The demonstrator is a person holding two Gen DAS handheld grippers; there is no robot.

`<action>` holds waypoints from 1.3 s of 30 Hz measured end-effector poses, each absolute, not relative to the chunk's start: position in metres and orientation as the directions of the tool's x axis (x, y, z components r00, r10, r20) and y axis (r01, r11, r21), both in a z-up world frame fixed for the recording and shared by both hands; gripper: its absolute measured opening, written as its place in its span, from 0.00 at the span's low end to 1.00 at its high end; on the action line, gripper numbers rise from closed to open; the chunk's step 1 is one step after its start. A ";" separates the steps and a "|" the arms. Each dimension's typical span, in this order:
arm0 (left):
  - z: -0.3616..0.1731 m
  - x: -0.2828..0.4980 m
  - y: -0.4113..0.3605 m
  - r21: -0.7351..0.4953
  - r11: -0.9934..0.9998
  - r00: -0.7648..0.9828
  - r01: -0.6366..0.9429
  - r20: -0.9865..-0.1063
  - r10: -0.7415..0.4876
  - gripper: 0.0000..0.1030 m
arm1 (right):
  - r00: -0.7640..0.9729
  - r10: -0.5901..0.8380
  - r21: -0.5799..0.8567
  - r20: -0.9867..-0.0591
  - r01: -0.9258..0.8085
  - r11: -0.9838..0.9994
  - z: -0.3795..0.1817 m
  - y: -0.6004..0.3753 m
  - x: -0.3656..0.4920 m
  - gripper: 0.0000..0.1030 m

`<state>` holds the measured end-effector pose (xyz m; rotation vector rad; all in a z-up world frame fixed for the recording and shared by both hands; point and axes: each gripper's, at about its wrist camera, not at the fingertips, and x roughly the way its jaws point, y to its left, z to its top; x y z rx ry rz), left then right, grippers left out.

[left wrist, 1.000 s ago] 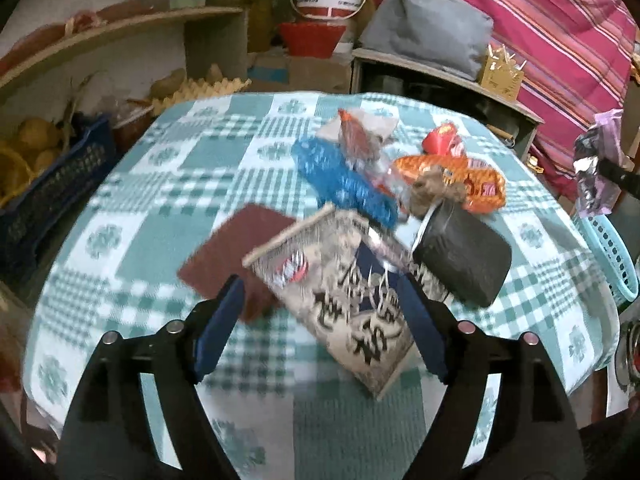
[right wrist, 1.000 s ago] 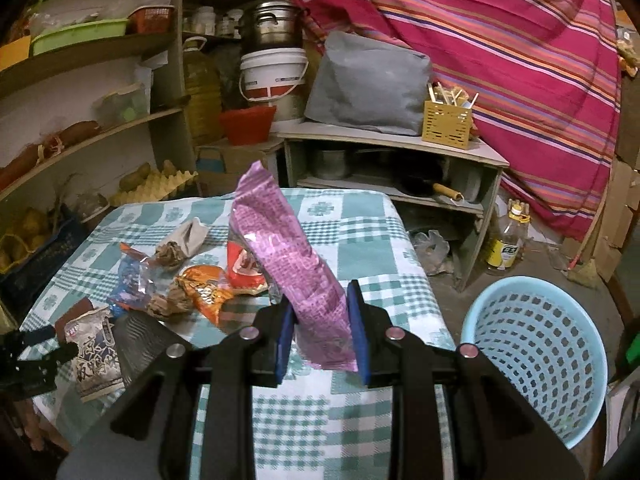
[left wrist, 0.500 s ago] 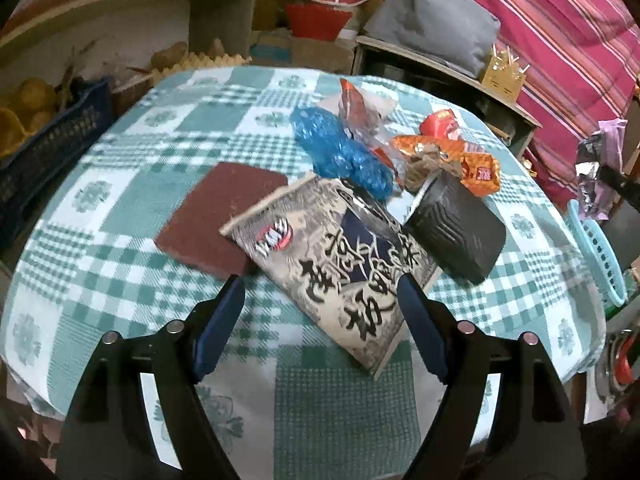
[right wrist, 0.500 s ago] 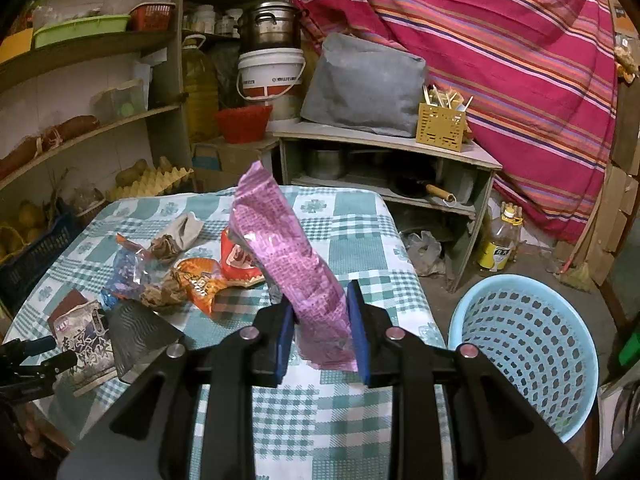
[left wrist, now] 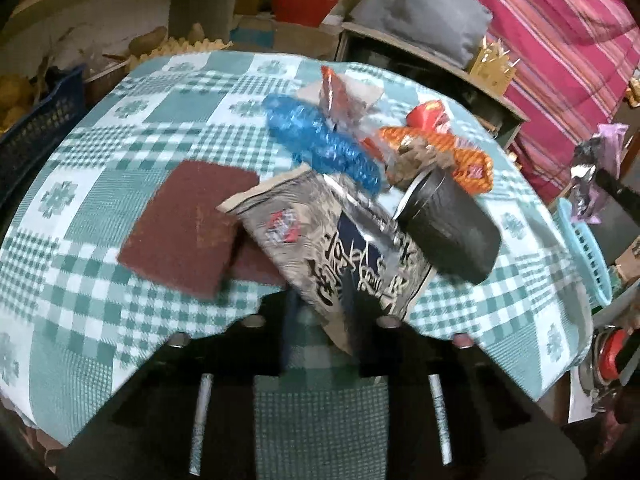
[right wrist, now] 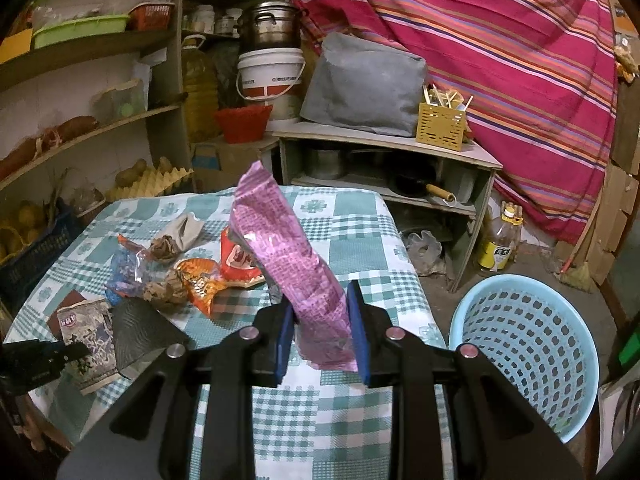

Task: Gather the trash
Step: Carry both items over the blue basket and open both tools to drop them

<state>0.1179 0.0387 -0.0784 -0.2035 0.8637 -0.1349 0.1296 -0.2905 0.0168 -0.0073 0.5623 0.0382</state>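
Observation:
A grey printed snack bag (left wrist: 320, 240) lies on the checked tablecloth (left wrist: 120, 140), its near corner between the fingers of my left gripper (left wrist: 321, 308). The jaws are closing and pinch that corner; the right wrist view shows the same grip on the bag (right wrist: 86, 328). My right gripper (right wrist: 320, 312) is shut on a pink foil wrapper (right wrist: 288, 264) that stands upright above the table's right side. A light blue basket (right wrist: 524, 352) stands on the floor to the right of the table.
Behind the grey bag lie a black cup on its side (left wrist: 452, 228), a blue wrapper (left wrist: 320, 144), an orange wrapper (left wrist: 452, 152), crumpled brown paper (left wrist: 416, 160) and a red packet (right wrist: 236, 260). A maroon pad (left wrist: 188, 232) lies left of the bag. Shelves and a low cabinet (right wrist: 384, 148) stand beyond the table.
My left gripper's jaws went from wide apart either side of the grey bag to pinched on its near corner. The right gripper and its pink wrapper have stayed put.

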 end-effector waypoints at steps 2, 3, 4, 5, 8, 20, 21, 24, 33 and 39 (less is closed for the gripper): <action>-0.069 0.116 0.037 -0.226 0.973 0.661 0.050 -0.723 -0.201 0.08 | 0.847 0.036 0.009 -0.530 -0.037 0.999 0.018 -0.291 0.129 0.25; -0.063 0.115 0.035 -0.212 0.976 0.674 0.058 -0.713 -0.195 0.06 | 0.849 0.038 0.009 -0.527 -0.038 0.999 0.019 -0.290 0.129 0.25; -0.060 0.114 0.034 -0.200 0.978 0.682 0.063 -0.706 -0.189 0.05 | 0.850 0.038 0.008 -0.526 -0.039 0.999 0.019 -0.290 0.128 0.25; -0.053 0.113 0.030 -0.182 0.981 0.695 0.071 -0.696 -0.179 0.03 | 0.851 0.037 0.005 -0.524 -0.040 0.999 0.019 -0.289 0.128 0.25; -0.036 0.111 0.025 -0.145 0.987 0.725 0.073 -0.672 -0.152 0.02 | 0.854 0.039 0.004 -0.519 -0.044 0.999 0.020 -0.289 0.125 0.25; 0.040 0.102 0.016 -0.070 0.997 0.833 0.042 -0.549 -0.073 0.00 | 0.890 -0.034 -0.043 -0.455 0.016 0.999 0.053 -0.326 0.109 0.25; 0.047 0.104 0.014 -0.075 0.996 0.839 0.047 -0.538 -0.080 0.00 | 0.892 -0.044 -0.043 -0.450 0.027 0.999 0.056 -0.333 0.108 0.25; 0.063 0.108 0.001 -0.079 0.995 0.855 0.068 -0.510 -0.099 0.00 | 0.898 -0.094 -0.042 -0.431 0.084 0.996 0.069 -0.363 0.104 0.25; 0.088 0.132 -0.094 -0.082 0.963 0.852 0.256 -0.452 -0.265 0.00 | 0.867 -0.241 -0.056 -0.437 0.241 0.969 0.068 -0.447 0.089 0.25; 0.080 0.143 -0.177 -0.090 0.914 0.803 0.397 -0.449 -0.392 0.00 | 0.822 -0.318 -0.067 -0.472 0.327 0.943 0.048 -0.500 0.082 0.25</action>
